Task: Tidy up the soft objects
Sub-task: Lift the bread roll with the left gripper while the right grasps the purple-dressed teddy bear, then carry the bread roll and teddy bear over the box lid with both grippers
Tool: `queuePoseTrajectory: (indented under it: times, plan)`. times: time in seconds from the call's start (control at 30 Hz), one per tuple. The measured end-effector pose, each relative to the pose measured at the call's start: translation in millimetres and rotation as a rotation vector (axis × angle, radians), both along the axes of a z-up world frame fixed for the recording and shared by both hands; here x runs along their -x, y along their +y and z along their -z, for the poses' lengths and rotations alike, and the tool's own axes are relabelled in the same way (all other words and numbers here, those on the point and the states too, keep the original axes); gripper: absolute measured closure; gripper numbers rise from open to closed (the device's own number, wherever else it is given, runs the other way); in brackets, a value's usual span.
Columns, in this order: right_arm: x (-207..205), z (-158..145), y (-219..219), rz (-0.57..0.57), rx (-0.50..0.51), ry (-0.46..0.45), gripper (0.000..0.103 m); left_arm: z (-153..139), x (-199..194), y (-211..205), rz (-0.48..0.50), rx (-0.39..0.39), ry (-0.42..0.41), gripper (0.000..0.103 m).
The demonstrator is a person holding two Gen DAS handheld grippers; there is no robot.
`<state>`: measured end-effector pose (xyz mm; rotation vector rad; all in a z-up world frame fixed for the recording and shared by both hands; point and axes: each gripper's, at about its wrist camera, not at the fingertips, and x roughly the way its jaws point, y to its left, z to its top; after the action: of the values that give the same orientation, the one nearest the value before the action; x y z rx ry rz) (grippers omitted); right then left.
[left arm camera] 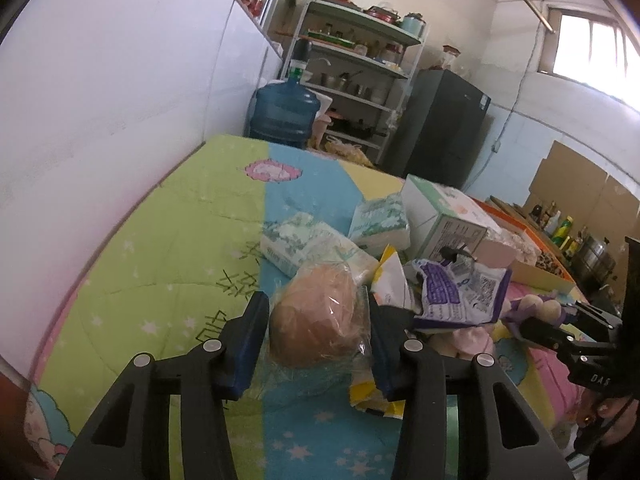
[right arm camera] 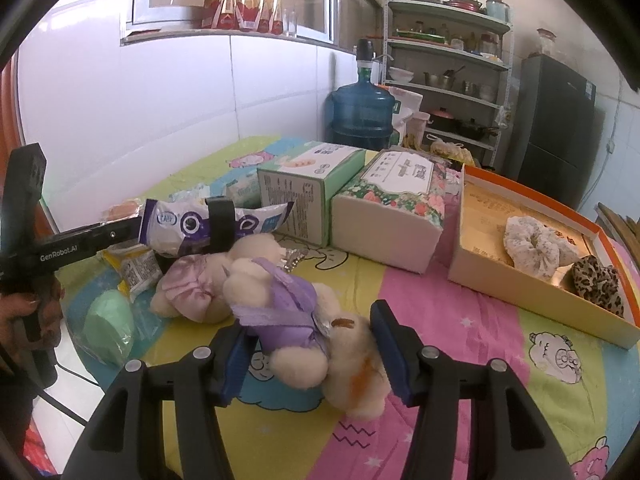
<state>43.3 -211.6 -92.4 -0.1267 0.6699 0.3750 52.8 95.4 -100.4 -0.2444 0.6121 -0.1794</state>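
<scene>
Two grasps are pending at once, which is the main hazard. The left hand-held gripper (left arm camera: 316, 340) stands wide around a bun in a clear plastic bag (left arm camera: 316, 316) lying on the patterned quilt (left arm camera: 160, 240); the pads flank it and I cannot tell whether either touches the film. Risk: the pads may catch only loose film, so the bun slides out, or a firm squeeze flattens the soft bread. The right pad sits against a yellow snack wrapper (left arm camera: 384, 276), which could be pinched along with the bag. The right hand-held gripper (right arm camera: 316, 354) is also wide, straddling a cream teddy in a purple dress (right arm camera: 296, 320) that lies on its side on the quilt, close to a second teddy in pink (right arm camera: 192, 288). Risk: closing on the dress fabric alone leaves the toy dangling, and the pink teddy may be dragged. A purple-and-white pouch (right arm camera: 192, 226) lies just behind both bears. The orange-rimmed box (right arm camera: 500, 272), already holding a scrunchie (right arm camera: 532, 248), looks like the likely destination; its near wall could snag a low carry.
</scene>
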Motion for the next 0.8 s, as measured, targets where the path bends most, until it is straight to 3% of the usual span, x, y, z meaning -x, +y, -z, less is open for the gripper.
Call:
queuePoseTrajectory:
  times: [0.43,0.8]
  plan:
    - [10.7,-25.2,-22.8,0.048,-0.024,-0.085,0.046,-43.3,7.2,-23.9,0.035,-0.046,-0.104,0.056]
    - [19.6,-41.7,-75.1,0.137,-0.05,-0.147,0.046,-82.1,1.1,-89.1,0.163,-0.069,-0.181,0.056]
